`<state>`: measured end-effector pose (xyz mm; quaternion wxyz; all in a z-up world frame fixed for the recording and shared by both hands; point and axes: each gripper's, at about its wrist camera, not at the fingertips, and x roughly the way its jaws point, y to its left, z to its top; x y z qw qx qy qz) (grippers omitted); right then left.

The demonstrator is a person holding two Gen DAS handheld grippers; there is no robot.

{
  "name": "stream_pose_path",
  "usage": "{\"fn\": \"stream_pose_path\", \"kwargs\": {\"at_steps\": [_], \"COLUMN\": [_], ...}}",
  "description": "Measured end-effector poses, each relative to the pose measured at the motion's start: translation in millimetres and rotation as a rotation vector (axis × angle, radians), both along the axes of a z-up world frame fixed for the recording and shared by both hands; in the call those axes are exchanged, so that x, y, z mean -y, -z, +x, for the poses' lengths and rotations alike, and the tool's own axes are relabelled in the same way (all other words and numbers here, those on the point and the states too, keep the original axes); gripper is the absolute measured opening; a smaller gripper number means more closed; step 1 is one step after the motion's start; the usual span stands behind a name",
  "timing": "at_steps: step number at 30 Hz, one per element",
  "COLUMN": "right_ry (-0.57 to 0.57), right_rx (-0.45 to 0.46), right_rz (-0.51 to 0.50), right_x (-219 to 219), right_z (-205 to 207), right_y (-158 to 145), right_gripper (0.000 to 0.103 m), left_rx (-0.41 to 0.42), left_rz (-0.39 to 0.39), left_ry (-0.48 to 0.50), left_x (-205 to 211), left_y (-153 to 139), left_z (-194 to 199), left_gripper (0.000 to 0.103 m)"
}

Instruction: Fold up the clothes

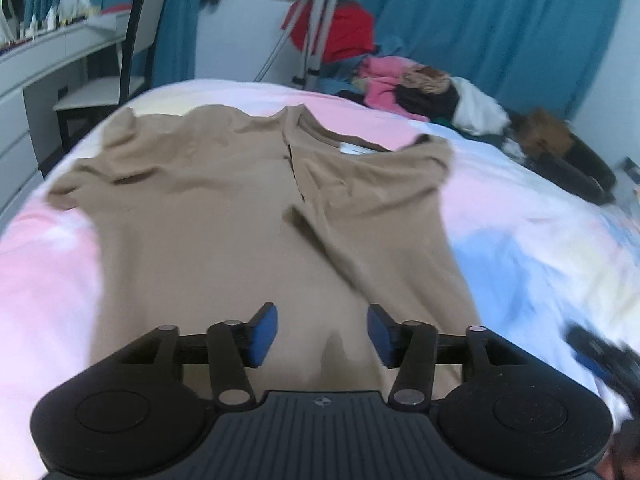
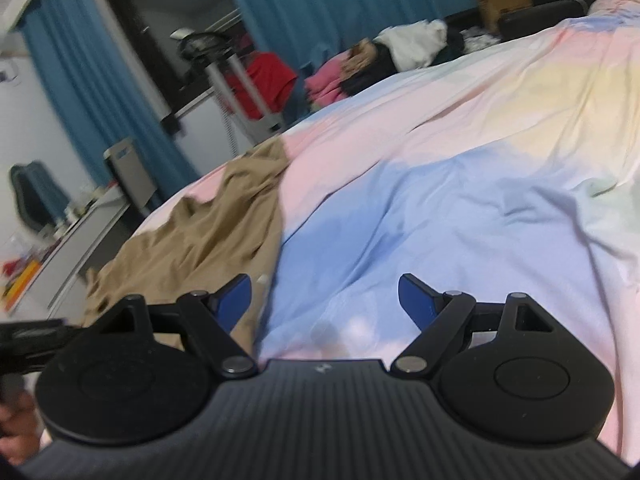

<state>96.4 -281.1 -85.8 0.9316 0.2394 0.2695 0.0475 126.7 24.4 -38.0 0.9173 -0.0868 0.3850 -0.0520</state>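
Currently a tan shirt is spread flat across the bed, its collar toward the far edge and one side folded over the middle. Above its near hem the left gripper is held with jaws apart, nothing between them. Over bare sheet beside the shirt's edge, the right gripper is likewise held apart, empty. Clothes are piled at the far corner.

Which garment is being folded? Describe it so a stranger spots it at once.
Start at the bed with the pastel sheet. The tan T-shirt lies spread on it, apart from the clothes heap at the far edge. It is the only garment laid flat, one side folded inward.
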Motion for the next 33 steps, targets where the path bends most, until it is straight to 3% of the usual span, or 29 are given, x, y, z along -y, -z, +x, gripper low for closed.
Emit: {"fn": "stream_pose_path", "kwargs": {"at_steps": [5,11,16,19,23,26,27,28,33], "right_ry": [-0.124,-0.138,-0.005,0.014,-0.035,-0.060,-0.065,-0.066,-0.155], "right_rx": [-0.036,-0.153,-0.339,-0.374,-0.408,-0.442,-0.458,-0.456,-0.281], "right_rz": [0.010,0.156,0.218,0.291,0.170,0.062,0.026,0.006,-0.163], "right_x": [-8.1,7.7,22.5,22.1,-6.1,-21.6,-26.5,-29.9,-69.3], "right_z": [-29.2,-80.6,-112.5,-122.0,-123.0,-120.3,-119.1,-120.9,-150.8], "right_y": [-14.2,-12.8,9.1,11.3,6.0,3.7,3.5,0.7,-35.5], "right_gripper": [0.082,0.082,0.083,0.082,0.082,0.052,0.029,0.017,0.010], "left_rx": [0.074,0.175,0.203,0.182,0.161,0.172,0.177,0.182,0.207], "left_rz": [-0.035,-0.037,-0.064,-0.079,-0.101,-0.131,-0.140,-0.148,-0.183], "left_ry": [0.040,0.078,0.082,0.070,0.040,0.021,0.015,0.009,-0.019], "left_x": [-14.7,-25.1,-37.7,-48.7,-64.4,-76.0,-79.7,-83.2,-97.1], "left_y": [-22.6,-41.1,-42.0,-36.3,-31.9,-36.0,-37.4,-39.0,-46.6], "left_z": [-81.3,-132.1,-139.9,-137.2,-135.0,-138.0,-139.0,-140.1,-145.8], "left_gripper": [0.081,0.082,0.082,0.082,0.082,0.082,0.082,0.082,0.082]}}
